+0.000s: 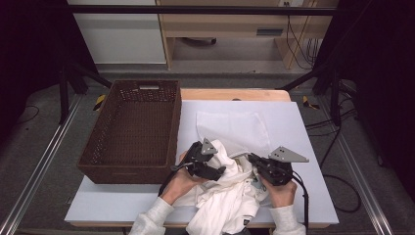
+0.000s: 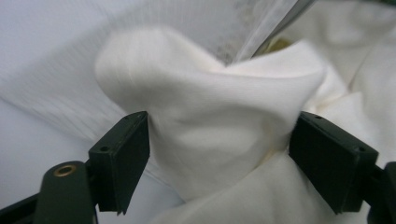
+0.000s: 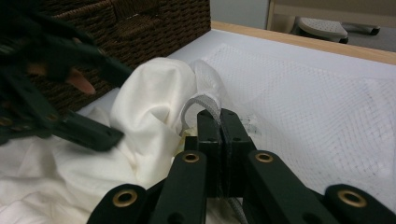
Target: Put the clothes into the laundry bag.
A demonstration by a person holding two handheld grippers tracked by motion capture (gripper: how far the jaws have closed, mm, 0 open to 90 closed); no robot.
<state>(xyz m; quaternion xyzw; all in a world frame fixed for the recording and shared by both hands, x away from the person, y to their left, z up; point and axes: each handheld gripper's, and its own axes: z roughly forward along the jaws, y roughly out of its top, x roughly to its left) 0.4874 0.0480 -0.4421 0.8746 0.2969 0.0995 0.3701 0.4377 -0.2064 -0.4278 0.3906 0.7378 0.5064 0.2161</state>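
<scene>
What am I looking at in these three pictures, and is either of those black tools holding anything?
A person at a table holds a two-jaw hand tool in each hand. The high view looks down from above; the other two come from cameras riding on each tool. On the white table stand a brown wicker basket, a white mesh bag and a bunched white garment. The left gripper has its jaws spread wide either side of a fold of the garment, the pads not visibly pressing it. The right gripper is shut on the mesh bag's rim, a pale band that loops up over its tips.
</scene>
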